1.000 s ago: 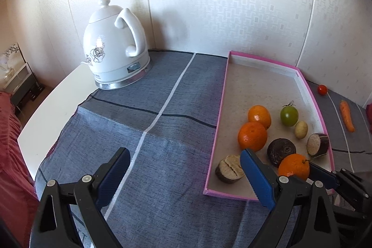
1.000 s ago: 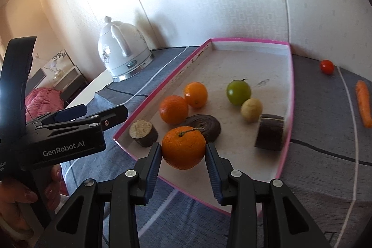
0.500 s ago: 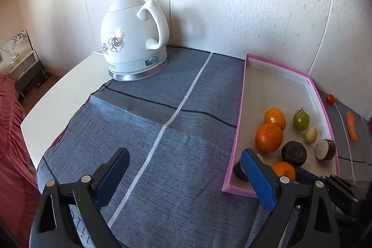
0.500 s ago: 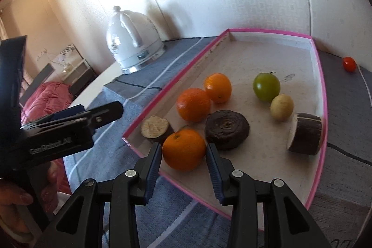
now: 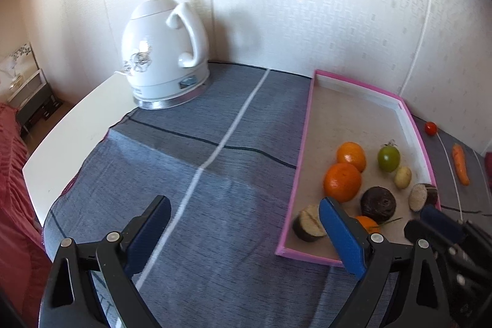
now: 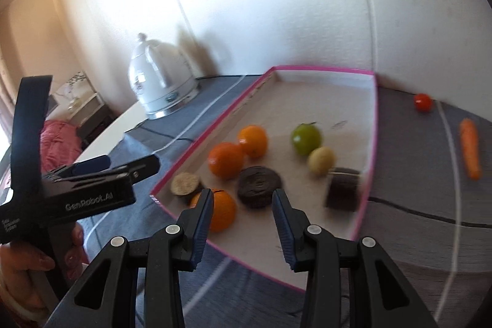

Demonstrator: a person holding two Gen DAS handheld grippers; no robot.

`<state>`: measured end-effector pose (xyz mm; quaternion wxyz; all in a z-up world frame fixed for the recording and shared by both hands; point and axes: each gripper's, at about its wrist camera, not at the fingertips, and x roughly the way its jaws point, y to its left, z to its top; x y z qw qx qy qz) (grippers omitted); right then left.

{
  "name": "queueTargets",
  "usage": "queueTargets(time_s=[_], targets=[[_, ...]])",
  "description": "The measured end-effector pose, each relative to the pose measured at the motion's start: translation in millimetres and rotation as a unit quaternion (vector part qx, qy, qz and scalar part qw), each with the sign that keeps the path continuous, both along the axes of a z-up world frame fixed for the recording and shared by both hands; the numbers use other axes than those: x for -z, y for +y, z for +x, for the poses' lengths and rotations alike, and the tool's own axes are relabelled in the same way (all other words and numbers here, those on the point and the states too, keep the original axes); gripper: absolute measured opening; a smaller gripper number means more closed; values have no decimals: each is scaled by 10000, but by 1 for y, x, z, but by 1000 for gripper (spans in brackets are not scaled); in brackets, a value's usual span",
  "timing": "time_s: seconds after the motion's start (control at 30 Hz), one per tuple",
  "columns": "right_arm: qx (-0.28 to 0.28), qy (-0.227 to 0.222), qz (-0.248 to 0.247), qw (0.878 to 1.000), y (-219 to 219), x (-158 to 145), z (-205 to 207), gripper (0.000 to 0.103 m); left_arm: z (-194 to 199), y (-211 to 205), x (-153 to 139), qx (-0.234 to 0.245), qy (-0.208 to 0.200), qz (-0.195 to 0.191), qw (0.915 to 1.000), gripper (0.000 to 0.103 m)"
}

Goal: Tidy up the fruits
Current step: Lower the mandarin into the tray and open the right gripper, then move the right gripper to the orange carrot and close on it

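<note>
The right hand-held gripper (image 6: 243, 205) is hanging spread and empty over the pink tray (image 6: 373, 143), the orange (image 6: 223, 209) lying just beside its left finger.

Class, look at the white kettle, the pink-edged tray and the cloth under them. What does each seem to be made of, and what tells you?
Kettle: probably glazed ceramic, glossy white with bright highlights and a printed motif; its base ring looks like polished metal.
Tray: likely cardboard or thin board, with matte pale walls and a pink rim.
Cloth: woven fabric, matte grey-blue, with visible thread texture and a drooping edge.
</note>
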<state>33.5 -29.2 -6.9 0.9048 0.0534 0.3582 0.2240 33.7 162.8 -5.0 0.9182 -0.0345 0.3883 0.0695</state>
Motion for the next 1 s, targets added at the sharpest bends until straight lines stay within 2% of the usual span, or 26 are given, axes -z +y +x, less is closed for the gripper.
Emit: queueTargets(time_s=[0.2,0.6,0.73,1.0], targets=[[535,6,-245,9983,-21,-1,7,41,2,-19,-1,192,-15,130,9997,98],[1041,74,-253,9942,-49,-3,14,41,8,-48,-3,434,1,112,9990,98],[1278,117,-389,9910,-57,-3,13,41,9,-64,-2,611,-1,115,9981,98],[1737,318,-320,9838,-84,1,14,41,7,-100,-1,1116,32,115,9937,98]])
